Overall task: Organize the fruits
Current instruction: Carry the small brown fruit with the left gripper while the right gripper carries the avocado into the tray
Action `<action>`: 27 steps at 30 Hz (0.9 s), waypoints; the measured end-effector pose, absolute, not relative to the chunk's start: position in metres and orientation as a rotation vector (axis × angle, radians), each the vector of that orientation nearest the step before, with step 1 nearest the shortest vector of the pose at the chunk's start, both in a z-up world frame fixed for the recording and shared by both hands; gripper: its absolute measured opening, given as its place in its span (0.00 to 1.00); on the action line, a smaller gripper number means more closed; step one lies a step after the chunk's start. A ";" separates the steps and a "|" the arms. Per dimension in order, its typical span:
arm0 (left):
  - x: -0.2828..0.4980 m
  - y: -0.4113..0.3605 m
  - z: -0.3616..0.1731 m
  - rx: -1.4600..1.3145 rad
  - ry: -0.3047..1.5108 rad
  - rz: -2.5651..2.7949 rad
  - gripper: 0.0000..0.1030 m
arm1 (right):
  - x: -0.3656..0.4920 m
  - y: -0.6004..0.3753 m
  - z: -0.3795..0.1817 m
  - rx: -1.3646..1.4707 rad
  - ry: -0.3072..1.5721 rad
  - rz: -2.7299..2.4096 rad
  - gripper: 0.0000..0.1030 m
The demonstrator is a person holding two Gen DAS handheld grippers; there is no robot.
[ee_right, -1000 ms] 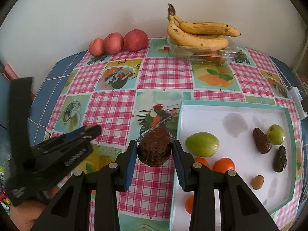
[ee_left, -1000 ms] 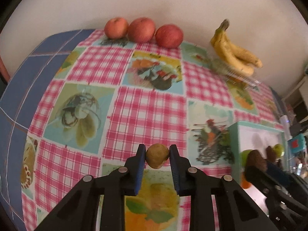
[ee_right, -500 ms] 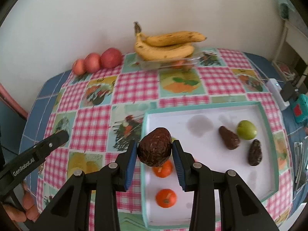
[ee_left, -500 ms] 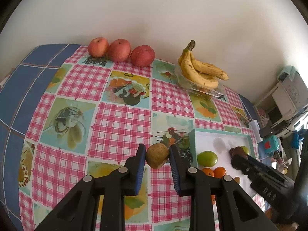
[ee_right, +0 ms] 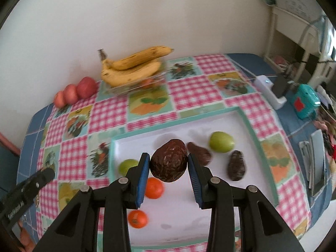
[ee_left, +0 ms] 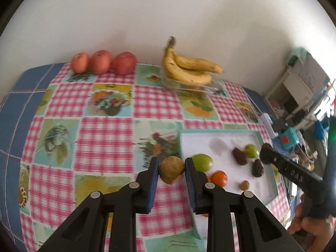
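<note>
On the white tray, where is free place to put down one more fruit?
The tray's far strip, between its back rim and the green fruit, is bare. So is the near right part, below the dark fruit. The left side is crowded: two oranges and another green fruit.

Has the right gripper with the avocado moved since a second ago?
Yes. The right gripper, shut on the avocado, now hangs over the tray; a second ago it was over the tablecloth, left of the tray's edge.
</note>
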State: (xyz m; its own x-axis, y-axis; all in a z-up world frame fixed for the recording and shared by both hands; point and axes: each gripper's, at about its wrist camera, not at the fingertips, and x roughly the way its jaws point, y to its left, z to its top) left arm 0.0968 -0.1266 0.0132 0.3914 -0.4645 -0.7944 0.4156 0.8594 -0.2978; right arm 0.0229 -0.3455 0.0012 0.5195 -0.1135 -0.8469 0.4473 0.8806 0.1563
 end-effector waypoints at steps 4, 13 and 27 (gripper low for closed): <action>0.083 -0.156 0.012 -0.005 1.036 -0.620 0.26 | 0.013 -0.363 0.000 0.385 0.963 -0.388 0.38; 0.056 -0.213 -0.003 0.069 1.107 -0.735 0.26 | -0.006 -0.393 -0.007 0.396 0.984 -0.447 0.38; 0.026 -0.256 -0.045 0.154 1.251 -0.795 0.26 | -0.013 -0.397 -0.042 0.417 1.080 -0.428 0.38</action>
State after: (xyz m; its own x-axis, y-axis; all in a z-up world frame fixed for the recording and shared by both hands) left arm 0.0265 -0.2555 -0.0445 0.0904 -0.4519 -0.8875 0.6117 0.7284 -0.3087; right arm -0.0133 -0.3966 -0.0424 0.4067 -0.1288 -0.9044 0.5252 0.8430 0.1161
